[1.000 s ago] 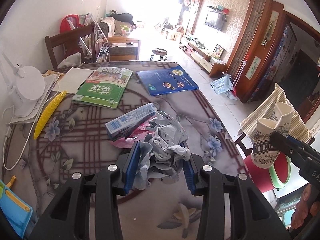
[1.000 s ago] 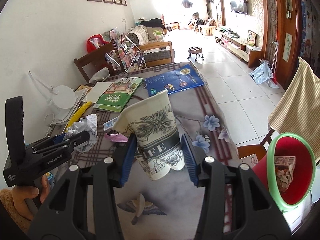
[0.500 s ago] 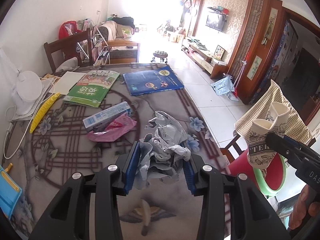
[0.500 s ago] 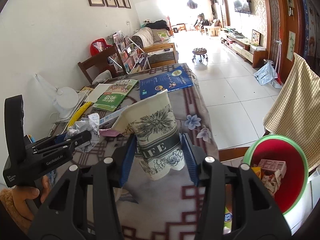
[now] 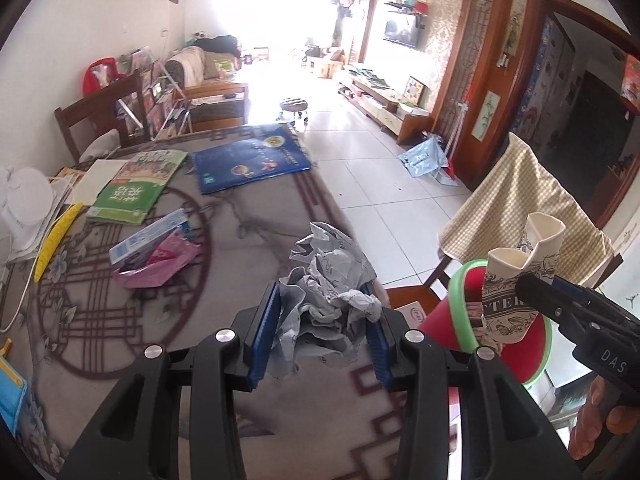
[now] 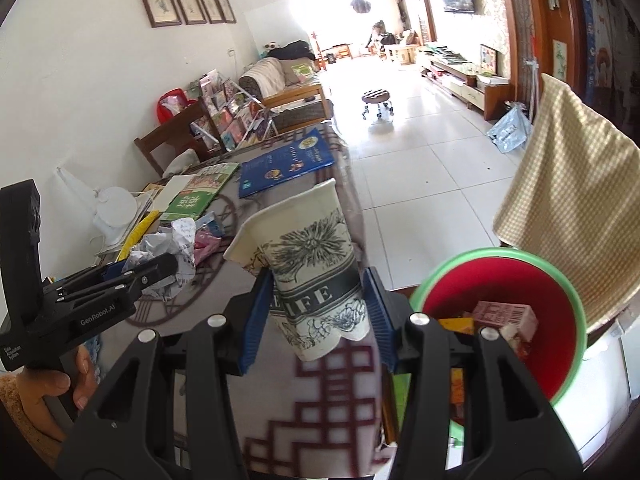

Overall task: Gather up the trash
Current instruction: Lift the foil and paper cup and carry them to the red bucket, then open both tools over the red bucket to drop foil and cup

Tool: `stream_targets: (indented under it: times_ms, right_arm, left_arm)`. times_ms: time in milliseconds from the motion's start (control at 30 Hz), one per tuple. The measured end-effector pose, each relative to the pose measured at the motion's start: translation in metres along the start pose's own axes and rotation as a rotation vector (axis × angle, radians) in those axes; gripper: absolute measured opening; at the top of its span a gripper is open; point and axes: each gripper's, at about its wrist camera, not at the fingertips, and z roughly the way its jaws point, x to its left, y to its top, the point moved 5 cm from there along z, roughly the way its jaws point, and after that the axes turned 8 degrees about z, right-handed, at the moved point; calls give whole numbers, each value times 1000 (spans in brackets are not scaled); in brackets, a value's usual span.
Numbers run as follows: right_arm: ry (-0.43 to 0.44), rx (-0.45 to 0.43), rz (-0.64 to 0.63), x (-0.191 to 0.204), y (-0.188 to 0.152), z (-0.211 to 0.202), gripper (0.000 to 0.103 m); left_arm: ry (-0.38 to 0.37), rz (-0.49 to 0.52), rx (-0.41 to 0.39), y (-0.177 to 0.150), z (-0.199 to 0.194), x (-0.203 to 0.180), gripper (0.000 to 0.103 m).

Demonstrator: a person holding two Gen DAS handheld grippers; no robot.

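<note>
My left gripper [image 5: 320, 334] is shut on a wad of crumpled grey-white paper [image 5: 328, 292], held above the table's right edge. My right gripper [image 6: 318, 320] is shut on a squashed paper cup [image 6: 316, 276] with a black flower print, lifted beside the table edge. A red bin with a green rim [image 6: 500, 312] sits low at the right and holds cartons and scraps. In the left wrist view the cup [image 5: 516, 288] hangs over that bin [image 5: 460, 304]. On the table lie a pink wrapper [image 5: 160, 264] and a blue-white carton [image 5: 148, 236].
The patterned table cloth [image 5: 120, 320] also carries a green book [image 5: 136, 188], a blue book [image 5: 252, 162], a yellow strip [image 5: 54, 240] and a white lamp base [image 5: 24, 200]. A chair draped with checked cloth [image 6: 568, 208] stands behind the bin. Tiled floor [image 6: 420, 176] lies to the right.
Both grippers have carried their loads to the right, off the middle of the table toward its edge. The bin now shows larger and closer. The wrapper and carton stay on the table.
</note>
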Motion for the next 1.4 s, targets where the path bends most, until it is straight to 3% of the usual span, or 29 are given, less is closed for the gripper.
stream_targets:
  times_ms: [333, 567, 733, 833, 900, 933, 967, 1033, 1167, 1400]
  right_arm:
    - [-166, -46, 135, -93, -1, -33, 45]
    - [-279, -45, 231, -154, -15, -53, 46]
    - [-320, -41, 281, -174, -24, -57, 45]
    - [-331, -39, 292, -177, -26, -55, 46]
    - [-335, -35, 289, -179, -26, -52, 46]
    - [-336, -29, 288, -179, -25, -50, 50]
    - [-333, -27, 287, -180, -24, -48, 59]
    - [-343, -38, 285, -179, -21, -46, 66]
    - [-331, -51, 303, -172, -17, -41, 69]
    - [-231, -10, 275, -120, -6, -5, 73]
  left_arm:
    - [-178, 86, 4, 28, 28, -88, 38]
    - [-338, 173, 67, 25, 57, -156, 39]
    - [-407, 236, 124, 18, 80, -193, 39]
    - [-415, 259, 138, 17, 89, -205, 48]
    - [-418, 250, 132, 19, 89, -205, 65]
    - [-420, 239, 120, 21, 86, -201, 68]
    - [-419, 231, 109, 23, 83, -197, 71]
    - [-401, 226, 90, 27, 79, -187, 72]
    - [-337, 197, 60, 28, 70, -146, 73]
    - [-172, 52, 56, 7, 57, -36, 76]
